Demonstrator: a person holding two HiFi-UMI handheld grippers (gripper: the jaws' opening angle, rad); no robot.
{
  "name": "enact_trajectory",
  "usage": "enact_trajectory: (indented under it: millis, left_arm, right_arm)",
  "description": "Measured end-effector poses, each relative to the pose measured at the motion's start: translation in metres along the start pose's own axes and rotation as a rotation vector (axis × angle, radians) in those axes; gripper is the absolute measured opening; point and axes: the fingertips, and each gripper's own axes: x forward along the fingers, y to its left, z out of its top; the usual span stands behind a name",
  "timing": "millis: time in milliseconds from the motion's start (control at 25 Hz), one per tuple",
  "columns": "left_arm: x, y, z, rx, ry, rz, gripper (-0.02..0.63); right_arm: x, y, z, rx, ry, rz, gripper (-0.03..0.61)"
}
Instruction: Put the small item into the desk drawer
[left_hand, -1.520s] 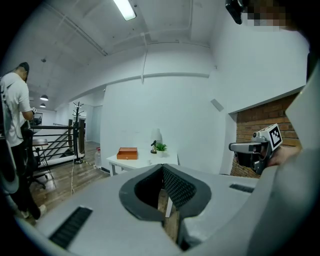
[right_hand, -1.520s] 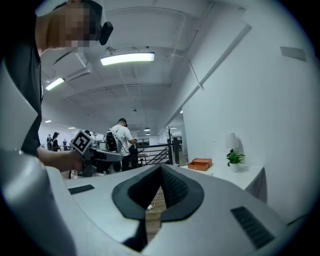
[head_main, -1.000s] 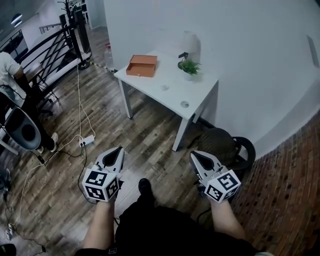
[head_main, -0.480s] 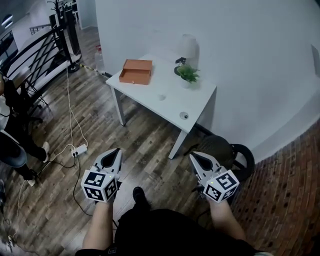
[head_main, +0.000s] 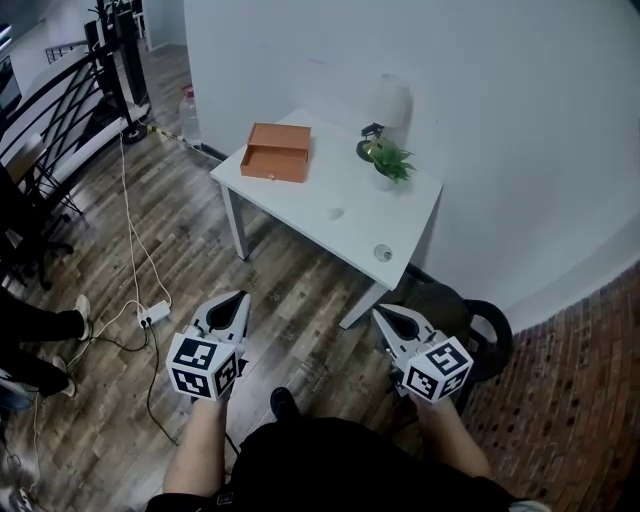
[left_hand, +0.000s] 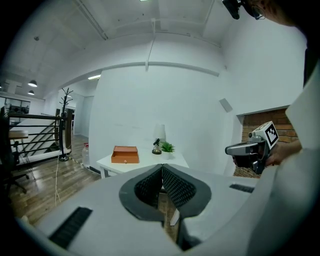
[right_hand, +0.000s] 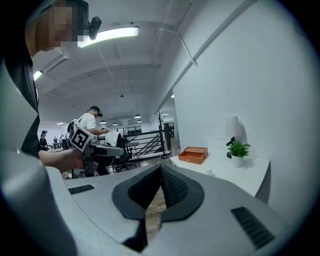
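The left gripper (head_main: 238, 299) and right gripper (head_main: 380, 312) are cased in pale grey, tapered shells, lined with black ribbed pads (left_hand: 176, 186) and capped by white cubes (head_main: 203, 367) with black square markers. Black clothing (head_main: 340, 465) and a dark shoe (head_main: 283, 402) are worn.

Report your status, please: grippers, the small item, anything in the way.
Left gripper, right gripper: shut, empty. Small white item and round item on white table; orange drawer box at its far corner. Power strip on floor, left.

Wood plank floor (head_main: 300, 290); white wall (head_main: 500, 80) rose behind white table (head_main: 300, 195); black railing (head_main: 60, 100) stood left, brick surface (head_main: 570, 400) right.
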Motion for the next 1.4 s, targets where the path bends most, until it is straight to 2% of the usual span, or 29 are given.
enact_trajectory:
  millis: [200,440,600,1000,1400]
  left_arm:
    - [0.004,0.032,0.009,0.008,-0.016,-0.012,0.011]
    - [0.007,0.063,0.007,-0.032,-0.035,0.015,0.011]
    - [0.015,0.077,0.009,-0.045,-0.032,0.028,0.011]
    - [0.073,0.112,0.021,-0.041,0.009,0.077,0.011]
    - [0.221,0.130,0.044,-0.045,0.066,0.047,0.011]
  right_arm:
    - [0.040,0.011,0.023,-0.023,-0.004,0.001,0.003]
    - [0.081,0.025,0.029,-0.043,0.021,0.062,0.003]
    - [0.100,0.017,0.034,-0.042,0.021,0.078,0.003]
    - [0.174,-0.039,0.039,0.021,0.010,0.149,0.003]
    - [0.251,-0.165,0.047,0.059,0.052,0.170,0.003]
